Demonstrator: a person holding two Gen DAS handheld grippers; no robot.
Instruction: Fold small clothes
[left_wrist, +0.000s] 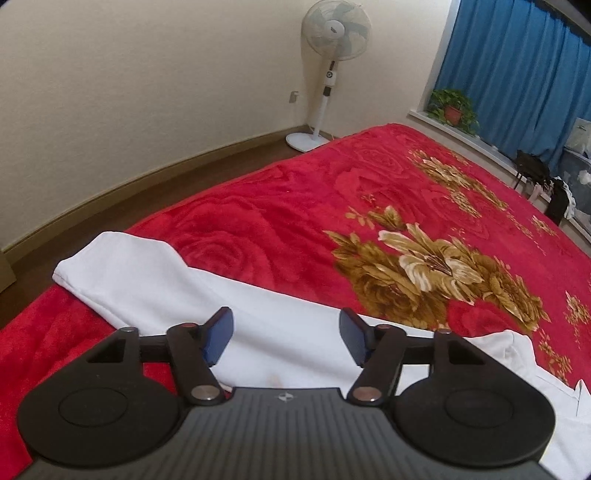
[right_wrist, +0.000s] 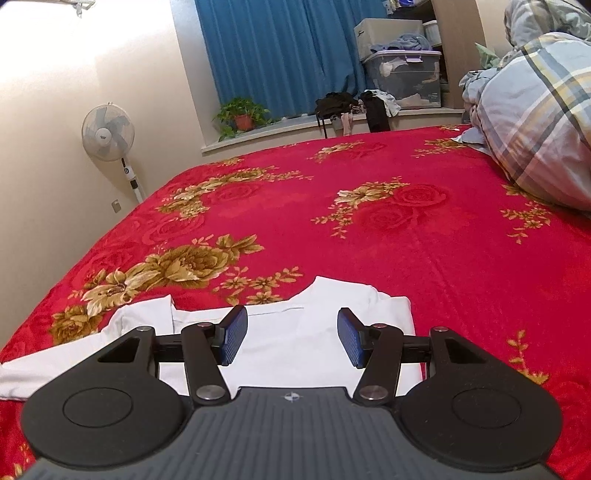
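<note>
A white garment (left_wrist: 155, 280) lies flat on the near edge of a red floral blanket (left_wrist: 295, 206). In the left wrist view one end of it reaches out to the left. My left gripper (left_wrist: 286, 336) is open just above the garment's middle, empty. In the right wrist view the garment (right_wrist: 295, 339) shows a collar and a folded part at the right. My right gripper (right_wrist: 291, 338) is open over that part, empty. The garment's near edge is hidden under both grippers.
The blanket (right_wrist: 369, 221) covers a wide bed. A plaid duvet (right_wrist: 535, 122) is heaped at the far right. A standing fan (left_wrist: 334, 44) is by the wall, with a potted plant (left_wrist: 452, 107) and storage boxes (right_wrist: 402, 74) on the window ledge.
</note>
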